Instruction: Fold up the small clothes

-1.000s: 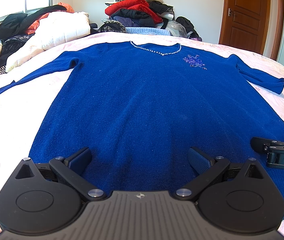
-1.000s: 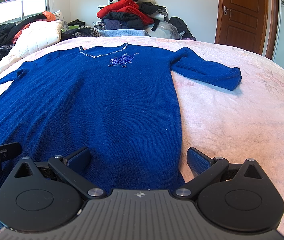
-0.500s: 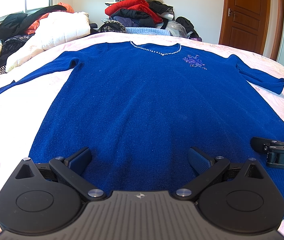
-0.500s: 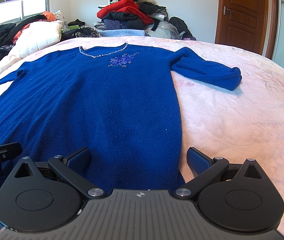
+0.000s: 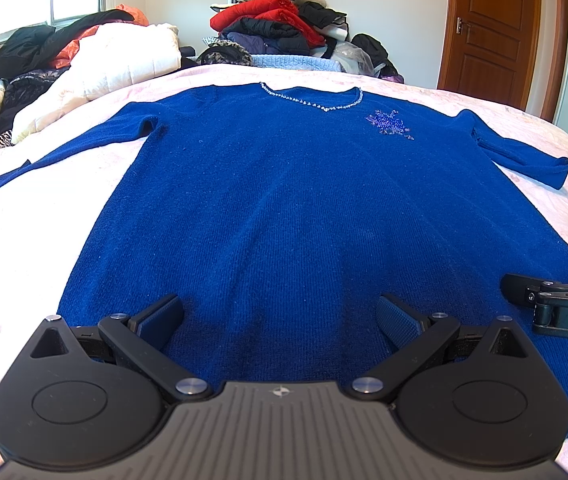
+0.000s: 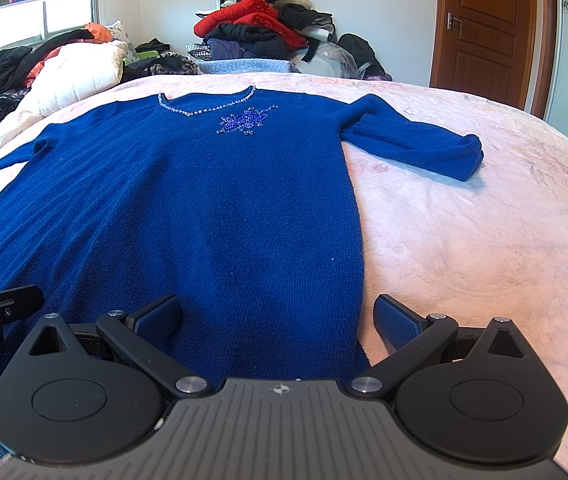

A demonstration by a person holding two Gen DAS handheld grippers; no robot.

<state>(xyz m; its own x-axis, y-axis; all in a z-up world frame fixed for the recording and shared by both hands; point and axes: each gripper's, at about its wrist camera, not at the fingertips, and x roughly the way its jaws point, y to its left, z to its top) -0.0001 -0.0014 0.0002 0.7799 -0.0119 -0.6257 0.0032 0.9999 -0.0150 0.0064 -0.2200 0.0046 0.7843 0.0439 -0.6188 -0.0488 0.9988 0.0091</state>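
Blue sweater [image 5: 284, 216] lying flat, face up, on bed [image 6: 464, 232]. I am holding left tongs [image 5: 279, 316] and right tongs [image 6: 277, 314] spread wide, empty, over hem. Risk: pinching top layer only, dragging knit, fold skewing.

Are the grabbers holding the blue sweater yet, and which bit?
No, nothing is held. The left gripper and the right gripper are both open over the bottom end of the blue sweater, gripping no part of it.
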